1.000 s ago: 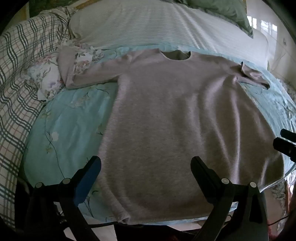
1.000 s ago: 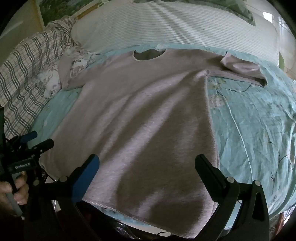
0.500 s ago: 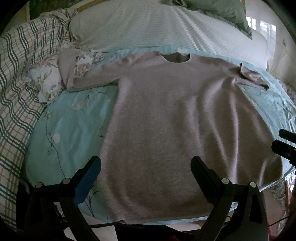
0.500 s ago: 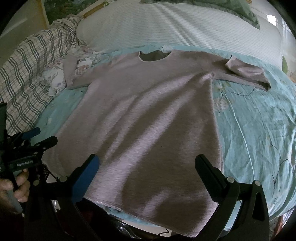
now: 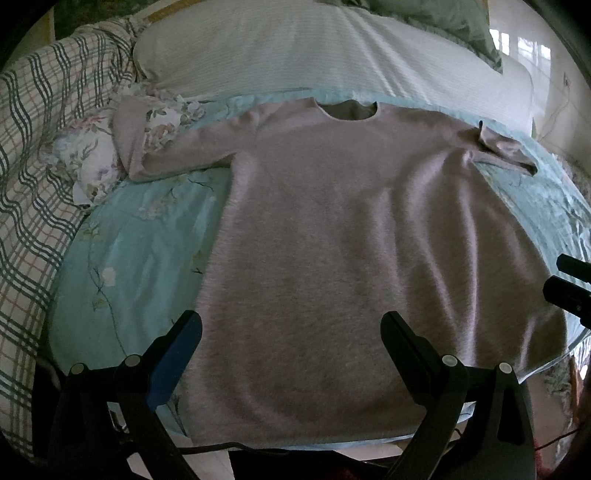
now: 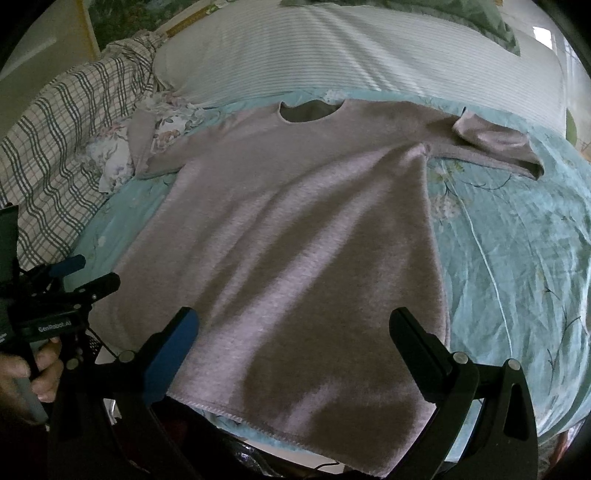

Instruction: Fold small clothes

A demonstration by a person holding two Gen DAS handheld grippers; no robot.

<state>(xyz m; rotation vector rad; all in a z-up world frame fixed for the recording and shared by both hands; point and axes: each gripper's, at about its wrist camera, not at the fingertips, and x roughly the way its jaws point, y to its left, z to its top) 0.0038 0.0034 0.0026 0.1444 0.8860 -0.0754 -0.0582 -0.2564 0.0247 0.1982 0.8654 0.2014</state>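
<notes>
A pale pinkish-grey long-sleeved top (image 5: pixel 351 251) (image 6: pixel 295 240) lies spread flat, front up, on a light blue flowered sheet (image 5: pixel 140 240) (image 6: pixel 517 251), neckline at the far end and hem near me. Its left sleeve (image 5: pixel 155 155) runs onto a flowered cloth; its right sleeve (image 6: pixel 491 144) is doubled back on itself. My left gripper (image 5: pixel 290 332) hovers open above the hem's left half, holding nothing. My right gripper (image 6: pixel 293 328) hovers open above the hem's right half, also holding nothing. Each gripper shows at the edge of the other's view: the left gripper (image 6: pixel 79 275) and the right gripper (image 5: pixel 572 284).
A white striped pillow (image 5: pixel 314 48) lies beyond the neckline, with a green cushion (image 5: pixel 443 18) behind it. A checked blanket (image 5: pixel 33 147) and a bunched flowered cloth (image 5: pixel 88 162) lie along the left. A hand (image 6: pixel 22 373) grips the left tool's handle. The bed's near edge lies just under the hem.
Both views have pulled slightly back and up, so the top sits a little lower and farther in frame. The garment has not moved and both grippers stay open.
</notes>
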